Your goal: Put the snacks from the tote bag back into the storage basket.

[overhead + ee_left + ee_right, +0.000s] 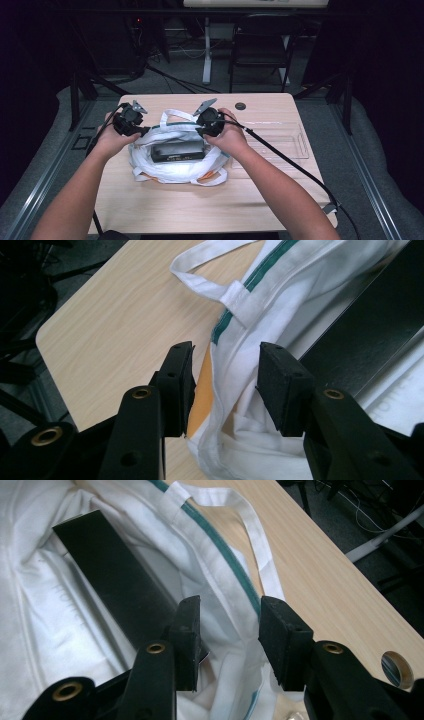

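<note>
A white cloth bag (175, 171) with a green-trimmed rim lies open in the middle of the table, and a long black box (177, 150) rests inside it. My left gripper (143, 131) is at the bag's left end and my right gripper (203, 134) at its right end. In the left gripper view the bag's rim (235, 365) passes between the jaws of the left gripper (225, 375), with gaps on both sides, and the black box (380, 325) lies beyond it. In the right gripper view the right gripper (229, 625) also stands open over white cloth (40, 605), beside the box (115, 580).
The light wooden table (190, 205) has a cable hole (240, 106) at its far edge. A clear plastic tray (285, 145) lies right of the bag. The bag's strap (255, 535) trails across the wood. A dark chair (260, 45) stands beyond the table.
</note>
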A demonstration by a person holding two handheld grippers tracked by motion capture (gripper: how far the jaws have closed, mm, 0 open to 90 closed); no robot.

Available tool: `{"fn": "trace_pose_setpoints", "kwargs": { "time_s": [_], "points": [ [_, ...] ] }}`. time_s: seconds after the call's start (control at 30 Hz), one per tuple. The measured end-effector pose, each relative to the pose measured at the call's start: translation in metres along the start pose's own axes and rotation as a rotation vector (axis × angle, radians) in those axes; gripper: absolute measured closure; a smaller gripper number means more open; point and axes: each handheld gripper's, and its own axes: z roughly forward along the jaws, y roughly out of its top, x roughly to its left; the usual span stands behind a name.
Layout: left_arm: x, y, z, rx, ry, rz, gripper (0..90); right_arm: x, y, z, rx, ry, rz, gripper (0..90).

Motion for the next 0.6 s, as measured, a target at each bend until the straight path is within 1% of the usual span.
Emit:
{"fn": "trace_pose_setpoints", "kwargs": {
  "time_s": [0.07, 0.17, 0.2, 0.27, 0.37, 0.43, 0.5, 0.53, 0.6],
  "points": [
    [-0.001, 0.000, -0.001, 0.003, 0.001, 0.004, 60.8, 0.002, -0.003, -0.003, -0.002, 0.017, -0.001, 60.6],
    [-0.002, 0.001, -0.004, 0.001, 0.000, 0.007, 61.2, 0.003, -0.007, -0.007, -0.002, 0.026, 0.003, 60.2],
    [-0.003, 0.001, -0.004, -0.006, 0.005, 0.005, 61.2, 0.003, -0.009, -0.009, 0.004, 0.028, 0.003, 60.2],
    [-0.003, 0.002, -0.007, -0.008, -0.010, 0.008, 61.2, 0.003, -0.012, -0.012, 0.001, 0.027, 0.003, 60.0],
    [-0.005, 0.003, -0.009, -0.017, -0.019, 0.013, 61.2, 0.003, -0.018, -0.018, -0.007, 0.037, 0.012, 60.1],
    [-0.007, 0.003, -0.011, -0.015, -0.024, 0.017, 61.1, 0.003, -0.020, -0.022, -0.010, 0.029, 0.011, 59.7],
    [-0.009, 0.004, -0.012, -0.019, -0.024, 0.019, 61.1, 0.002, -0.023, -0.026, -0.023, 0.032, 0.015, 58.9],
    [-0.009, 0.004, -0.012, -0.018, -0.031, 0.024, 61.1, 0.002, -0.024, -0.029, -0.024, 0.031, 0.020, 58.7],
    [-0.011, 0.004, -0.012, -0.015, -0.037, 0.034, 62.0, 0.002, -0.027, -0.033, -0.043, 0.030, 0.026, 58.0]
  ]
}}
